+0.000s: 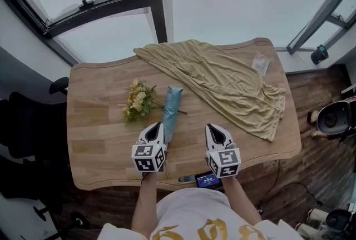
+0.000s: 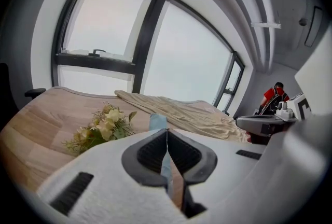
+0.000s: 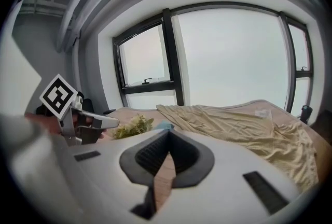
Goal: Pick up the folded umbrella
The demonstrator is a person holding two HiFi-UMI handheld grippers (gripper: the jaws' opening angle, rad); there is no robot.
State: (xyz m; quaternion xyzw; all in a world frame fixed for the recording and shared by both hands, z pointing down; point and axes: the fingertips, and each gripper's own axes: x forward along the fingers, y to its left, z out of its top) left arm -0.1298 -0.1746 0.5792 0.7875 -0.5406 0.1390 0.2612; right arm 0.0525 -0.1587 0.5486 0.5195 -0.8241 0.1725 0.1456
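Note:
The folded umbrella (image 1: 171, 111), light blue, lies lengthwise on the wooden table (image 1: 94, 139), just right of a bunch of yellow flowers (image 1: 139, 101). My left gripper (image 1: 157, 125) hovers at the umbrella's near end, slightly to its left, with its jaws shut and nothing between them. In the left gripper view the umbrella (image 2: 157, 121) shows just beyond the left gripper (image 2: 166, 131). My right gripper (image 1: 212, 127) is to the umbrella's right, apart from it, also shut and empty. The right gripper (image 3: 167, 134) points past the umbrella's tip (image 3: 165, 126).
A beige cloth (image 1: 222, 80) is spread over the table's far right, with a small clear packet (image 1: 260, 64) on it. A dark device with a blue screen (image 1: 207, 180) lies at the front edge. Windows stand behind the table, and a black chair (image 1: 22, 122) at its left.

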